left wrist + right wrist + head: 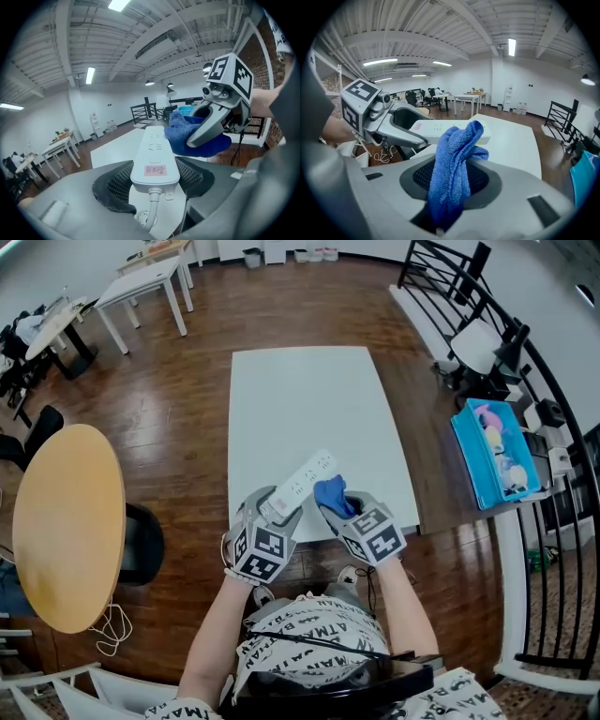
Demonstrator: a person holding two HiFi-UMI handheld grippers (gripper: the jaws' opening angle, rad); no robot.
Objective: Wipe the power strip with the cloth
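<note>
My left gripper [274,518] is shut on the cable end of a white power strip [300,486], which it holds above the near edge of the white table [309,409]. In the left gripper view the power strip [154,154] runs away between the jaws, with a pink label by its cable. My right gripper [339,512] is shut on a blue cloth [332,495]. The cloth [190,133] presses against the strip's right side. In the right gripper view the cloth [454,164] stands bunched between the jaws, in front of the power strip [440,129].
A round wooden table [67,521] and a dark chair [141,545] stand at my left. A blue bin [494,451] with small items sits on a shelf at the right, beside a black railing [544,474]. White desks [141,282] stand far back left.
</note>
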